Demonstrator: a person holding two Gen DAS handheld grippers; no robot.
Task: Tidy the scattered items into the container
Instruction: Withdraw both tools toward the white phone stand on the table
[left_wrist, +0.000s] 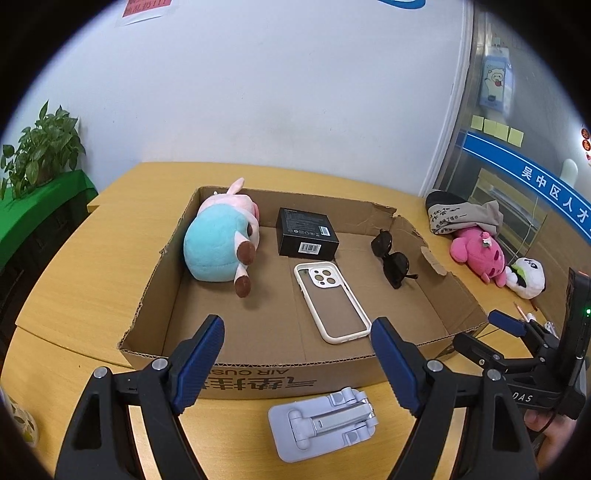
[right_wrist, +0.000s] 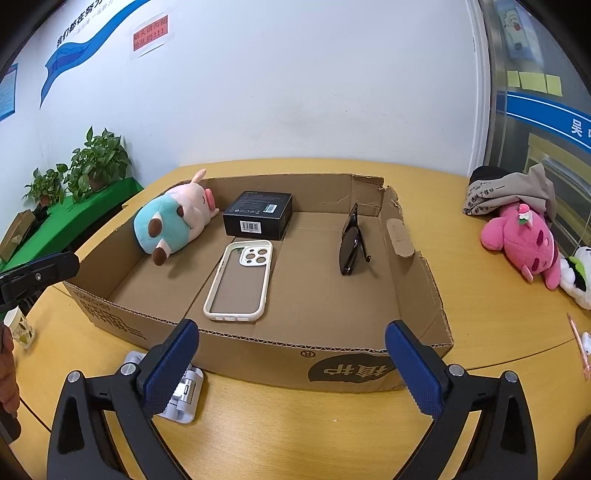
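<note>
The cardboard box (left_wrist: 258, 373) is sitting on the yellow table (left_wrist: 92, 258) with its open top facing up. Inside it, a blue and pink plush pig (left_wrist: 221, 240) is lying against the left wall, a black carton (left_wrist: 306, 232) is resting near the back, a white phone case (left_wrist: 330, 301) is lying flat in the middle, and sunglasses (left_wrist: 391, 258) are standing toward the right side. A grey folding phone stand (left_wrist: 325, 421) is lying on the table just outside the box's near wall. The left gripper (left_wrist: 297, 363) is hovering above that stand with its fingers spread wide and nothing between them. The right gripper (right_wrist: 291, 363) is hanging before the box's near wall, fingers likewise wide and gripping nothing. A pink plush toy (right_wrist: 524, 240) and a white plush toy (right_wrist: 580, 277) are lying on the table well to the right of the box.
</note>
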